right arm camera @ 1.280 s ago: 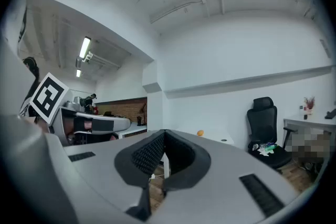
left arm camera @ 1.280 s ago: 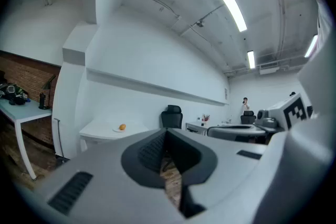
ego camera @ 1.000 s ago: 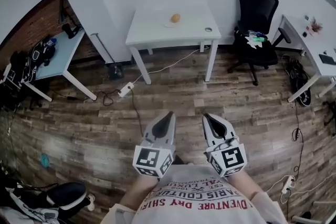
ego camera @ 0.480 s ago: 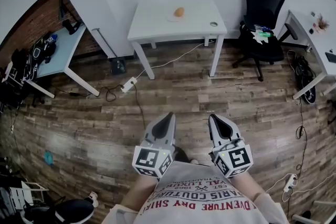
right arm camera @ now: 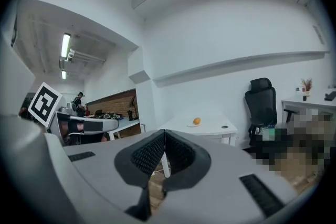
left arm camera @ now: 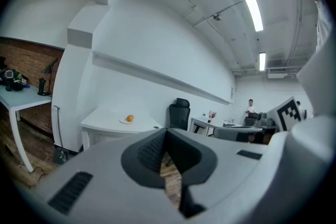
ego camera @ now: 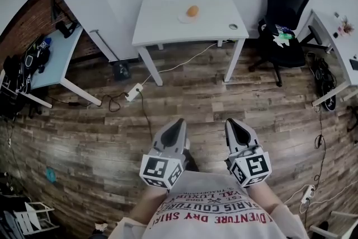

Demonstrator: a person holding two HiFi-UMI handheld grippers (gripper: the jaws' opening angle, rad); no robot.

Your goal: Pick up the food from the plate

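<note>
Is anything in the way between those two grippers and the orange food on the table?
Nothing visible. The shut left gripper and right gripper hang over wooden floor, far from the white table where the round orange food sits on its white plate. Only a white cable lies on the floor, off to the left.

Right claw (right arm camera: 164, 131) closed, empty; orange food (right arm camera: 196, 121) on far table (right arm camera: 207, 127)

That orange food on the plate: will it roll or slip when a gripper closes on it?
The food looks rounded, so a nudge would probably roll it. The plate under it seems flat, so little would stop it. It is too small here to judge firmness or skin; a centred grip seems safest.
</note>
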